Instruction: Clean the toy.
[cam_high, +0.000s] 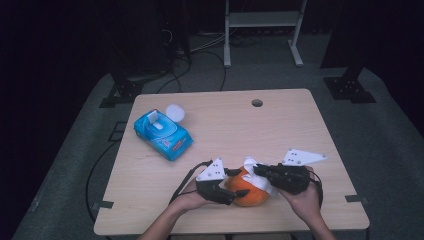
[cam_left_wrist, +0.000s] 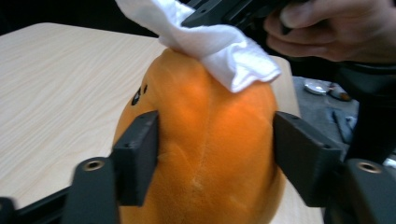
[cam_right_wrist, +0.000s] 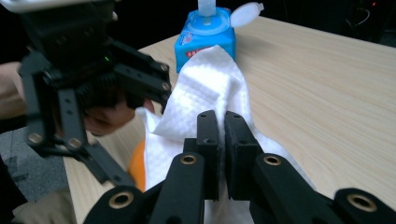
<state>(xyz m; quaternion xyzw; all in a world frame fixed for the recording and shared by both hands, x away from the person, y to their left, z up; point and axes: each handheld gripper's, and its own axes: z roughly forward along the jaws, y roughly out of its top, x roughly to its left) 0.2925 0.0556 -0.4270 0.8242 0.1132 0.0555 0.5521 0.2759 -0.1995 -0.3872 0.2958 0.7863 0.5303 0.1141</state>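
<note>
**Wiping the plush: mid-step**

Plush (cam_high: 248, 191) sits at the table's (cam_high: 280, 125) near edge, well apart from the wipes pack (cam_high: 162, 134), which lies toward the far left corner with its lid open.

Left gripper (cam_left_wrist: 212, 156): jaws on either side of the plush, pads against its flanks. Reads as a steadying hold.

Right gripper (cam_right_wrist: 222, 140): jaws pinched tight on a white wipe (cam_right_wrist: 210, 88), which is draped over the top of the plush.

Step looks like rubbing the top surface. Next move likely needs the right to drag the wipe across while the left keeps its squeeze. Risk: the plush rolls if the left loosens.
</note>
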